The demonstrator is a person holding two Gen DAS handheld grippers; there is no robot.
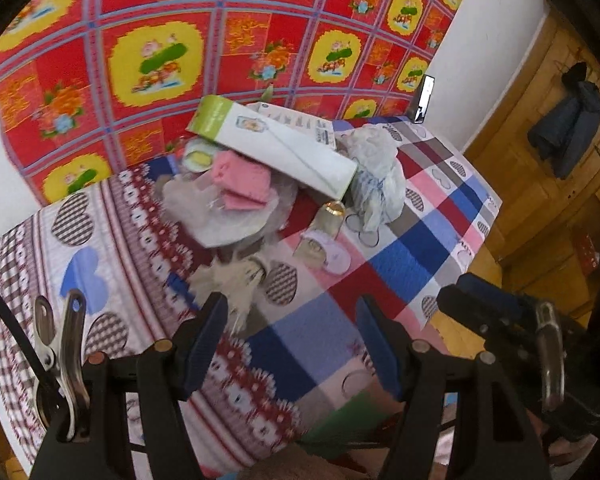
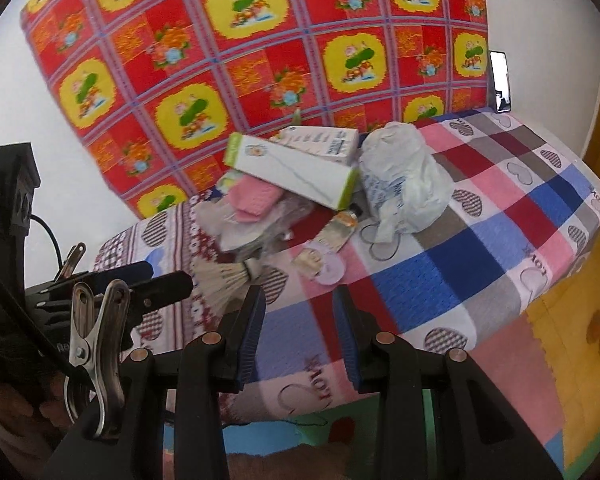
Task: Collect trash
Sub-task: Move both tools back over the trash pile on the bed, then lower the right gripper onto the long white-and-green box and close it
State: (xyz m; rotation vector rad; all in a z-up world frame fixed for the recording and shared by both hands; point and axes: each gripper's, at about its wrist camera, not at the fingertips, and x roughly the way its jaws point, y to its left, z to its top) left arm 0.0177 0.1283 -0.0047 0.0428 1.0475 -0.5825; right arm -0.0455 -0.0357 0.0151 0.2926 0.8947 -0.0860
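A heap of trash lies on a checked cloth-covered table (image 1: 400, 264). It holds a long white and green box (image 1: 276, 144) (image 2: 296, 172), a second white carton (image 2: 320, 140), a pink packet (image 1: 240, 180) (image 2: 256, 196), a crumpled white plastic bag (image 1: 376, 176) (image 2: 400, 184), clear wrap (image 1: 228, 220), a small bottle (image 1: 328, 220) (image 2: 340, 228), a pale round lid (image 1: 328, 254) (image 2: 328, 268) and a small straw brush (image 1: 236, 276) (image 2: 228, 276). My left gripper (image 1: 292, 320) is open and empty just short of the brush. My right gripper (image 2: 300, 312) is open and empty, short of the lid.
A red and yellow flowered cloth (image 1: 180, 52) hangs behind the table. A phone (image 1: 424, 98) leans at the far right corner. A wooden door with a hanging jacket (image 1: 568, 120) is at right. Coloured floor mats (image 2: 568, 320) lie beside the table.
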